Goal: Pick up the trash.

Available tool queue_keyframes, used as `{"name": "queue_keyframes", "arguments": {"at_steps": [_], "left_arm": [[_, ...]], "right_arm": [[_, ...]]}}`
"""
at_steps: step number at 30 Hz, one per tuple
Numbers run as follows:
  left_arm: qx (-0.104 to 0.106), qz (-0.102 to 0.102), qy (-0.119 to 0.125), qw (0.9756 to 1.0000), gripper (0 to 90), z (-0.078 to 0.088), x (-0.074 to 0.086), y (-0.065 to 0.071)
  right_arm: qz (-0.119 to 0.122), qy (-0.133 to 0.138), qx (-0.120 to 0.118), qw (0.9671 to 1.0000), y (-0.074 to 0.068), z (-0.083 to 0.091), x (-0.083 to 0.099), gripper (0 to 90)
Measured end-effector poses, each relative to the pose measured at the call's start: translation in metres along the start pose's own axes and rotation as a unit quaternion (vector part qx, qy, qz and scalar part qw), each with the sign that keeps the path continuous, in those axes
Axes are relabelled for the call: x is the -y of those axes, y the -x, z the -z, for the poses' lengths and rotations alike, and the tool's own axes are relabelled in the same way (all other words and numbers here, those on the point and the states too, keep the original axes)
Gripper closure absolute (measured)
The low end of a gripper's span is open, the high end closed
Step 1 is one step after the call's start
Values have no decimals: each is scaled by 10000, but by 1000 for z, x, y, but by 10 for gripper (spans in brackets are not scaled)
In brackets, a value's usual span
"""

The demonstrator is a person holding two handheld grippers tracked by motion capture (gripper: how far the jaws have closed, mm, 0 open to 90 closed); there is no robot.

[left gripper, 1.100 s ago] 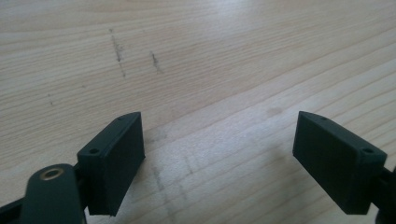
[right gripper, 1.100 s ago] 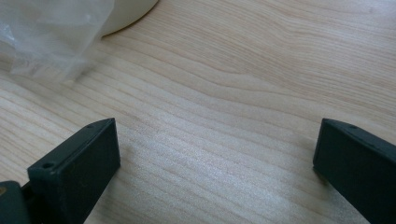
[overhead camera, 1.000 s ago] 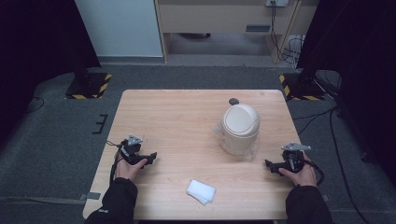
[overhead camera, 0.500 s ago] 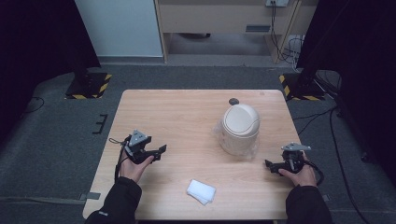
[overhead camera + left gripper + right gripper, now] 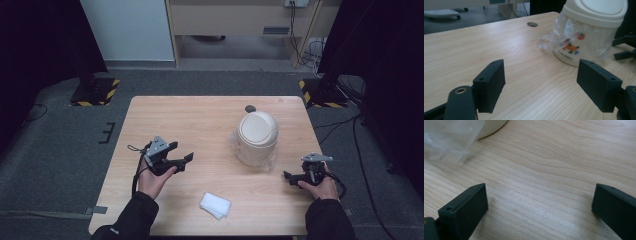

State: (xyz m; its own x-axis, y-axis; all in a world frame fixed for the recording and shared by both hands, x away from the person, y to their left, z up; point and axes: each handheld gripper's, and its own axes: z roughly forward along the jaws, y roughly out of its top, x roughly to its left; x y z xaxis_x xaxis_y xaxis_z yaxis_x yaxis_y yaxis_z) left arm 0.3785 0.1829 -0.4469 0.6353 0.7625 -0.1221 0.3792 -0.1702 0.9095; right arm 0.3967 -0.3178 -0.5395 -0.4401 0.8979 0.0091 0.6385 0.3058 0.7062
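A small cream bin (image 5: pixel 256 137) with a swing lid and a clear plastic liner stands right of the table's middle. My left gripper (image 5: pixel 181 152) is held above the table left of centre, open and empty, with its jaws pointing right at the bin (image 5: pixel 589 37). In the left gripper view the open jaws (image 5: pixel 541 72) frame bare wood. My right gripper (image 5: pixel 292 176) rests near the table's right front edge, open and pointing left. Its view (image 5: pixel 539 197) has wood between the jaws and the liner (image 5: pixel 449 140) ahead.
A white folded packet (image 5: pixel 215 205) lies near the front edge between my two hands. A dark round hole (image 5: pixel 250 108) sits in the tabletop behind the bin. The wooden table (image 5: pixel 200 120) is bare on its left and back. Dark floor surrounds it.
My left hand has risen off the table and carried its gripper to the right, toward the bin. The right hand and the bin have stayed where they were.
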Motion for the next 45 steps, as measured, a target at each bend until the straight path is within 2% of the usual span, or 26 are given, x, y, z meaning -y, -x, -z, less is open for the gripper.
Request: {"name": "queue_keyframes", "arguments": {"at_steps": [7,31,38,45], "left_arm": [[178,-81,136,9997,220,-11,-16,13],[526,-304,374,9975,224,-56,-64,47],[616,-320,434,9966,226,-70,-77,57],[672,-328,451,9962,225,-80,-83,64]], "right_arm": [[16,-1,7,10000,0,0,0,5],[18,1,5,10000,0,0,0,5],[13,-1,5,10000,0,0,0,5],[12,-1,5,10000,0,0,0,5]]}}
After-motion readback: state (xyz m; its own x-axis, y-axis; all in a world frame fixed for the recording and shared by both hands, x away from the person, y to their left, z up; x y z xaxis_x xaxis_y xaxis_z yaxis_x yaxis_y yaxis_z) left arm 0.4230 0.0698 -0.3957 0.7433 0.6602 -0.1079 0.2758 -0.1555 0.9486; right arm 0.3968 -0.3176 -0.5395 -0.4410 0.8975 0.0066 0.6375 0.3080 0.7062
